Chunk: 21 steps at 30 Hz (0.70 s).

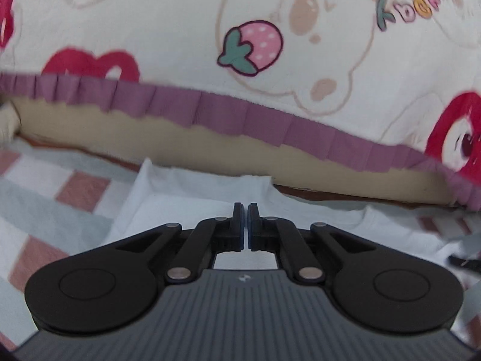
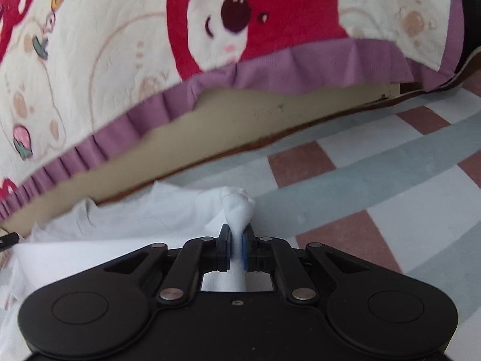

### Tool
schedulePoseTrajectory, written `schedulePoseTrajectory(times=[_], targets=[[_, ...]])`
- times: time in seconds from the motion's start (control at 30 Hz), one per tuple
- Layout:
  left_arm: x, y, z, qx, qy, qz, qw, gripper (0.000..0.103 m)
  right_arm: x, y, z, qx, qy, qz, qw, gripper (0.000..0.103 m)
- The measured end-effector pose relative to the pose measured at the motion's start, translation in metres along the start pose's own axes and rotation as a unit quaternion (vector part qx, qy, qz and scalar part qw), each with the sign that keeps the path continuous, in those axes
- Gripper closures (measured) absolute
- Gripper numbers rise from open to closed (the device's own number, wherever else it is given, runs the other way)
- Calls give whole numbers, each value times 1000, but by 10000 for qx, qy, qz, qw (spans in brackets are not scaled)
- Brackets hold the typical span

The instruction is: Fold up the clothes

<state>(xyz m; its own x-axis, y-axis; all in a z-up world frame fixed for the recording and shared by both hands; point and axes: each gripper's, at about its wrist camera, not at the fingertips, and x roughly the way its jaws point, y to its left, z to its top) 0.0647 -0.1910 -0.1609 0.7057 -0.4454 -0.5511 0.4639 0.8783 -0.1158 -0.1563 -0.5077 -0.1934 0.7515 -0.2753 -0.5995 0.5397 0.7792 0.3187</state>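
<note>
A white garment [image 1: 186,198] lies on the checked floor mat, spread in front of a bed. In the left wrist view my left gripper [image 1: 244,207] hovers over the garment with its jaws nearly together and nothing visibly between them. In the right wrist view my right gripper [image 2: 237,231] is shut on a bunched corner of the white garment [image 2: 237,207], which bulges out past the fingertips. The rest of the garment [image 2: 120,219] trails to the left of that gripper.
A bed with a cartoon bear and strawberry cover [image 1: 255,42] and purple frill [image 1: 210,108] rises just beyond the garment, also in the right wrist view [image 2: 225,30]. The pink, grey and white checked mat [image 2: 375,180] extends to the right. A dark object [image 1: 463,261] lies at the right edge.
</note>
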Motion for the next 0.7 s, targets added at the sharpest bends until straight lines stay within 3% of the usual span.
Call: schedulePoseTrajectory(times=[0.07,0.17,0.23,0.33,0.43,0.5,0.6,0.63,0.7], targets=[[17,-4,-8,202,159,369,9990,102,7,-1,-2,-87,92,-189,9997,96],[35,5,-20,129,514,746,9958,101,12,-7,-6,-69,211,-321,9992,95],[31,7,-26,200,576,754,9953,101,10,-6,-3,-210,162,-544,9982,93],[22,4,-32,537,561,852,9933,99,2,-6,3,-604,-78,-1317,9894,93],[23,3,-39,575,530,916,9927,99,-12,-7,10,-608,-512,-1372,9874,87],[24,-2,-40,896,522,1086,9887,95,-23,-5,16,-437,-694,-734,9939,84],[26,0,-40,1022,530,1426,9831,91,-19,8,19,-369,-491,413,9973,76],[25,4,-40,886,519,1393,9849,91,-12,14,18,-437,-370,604,9965,75],[22,15,-40,487,487,1213,9902,91,9,27,17,-640,54,516,9966,74]])
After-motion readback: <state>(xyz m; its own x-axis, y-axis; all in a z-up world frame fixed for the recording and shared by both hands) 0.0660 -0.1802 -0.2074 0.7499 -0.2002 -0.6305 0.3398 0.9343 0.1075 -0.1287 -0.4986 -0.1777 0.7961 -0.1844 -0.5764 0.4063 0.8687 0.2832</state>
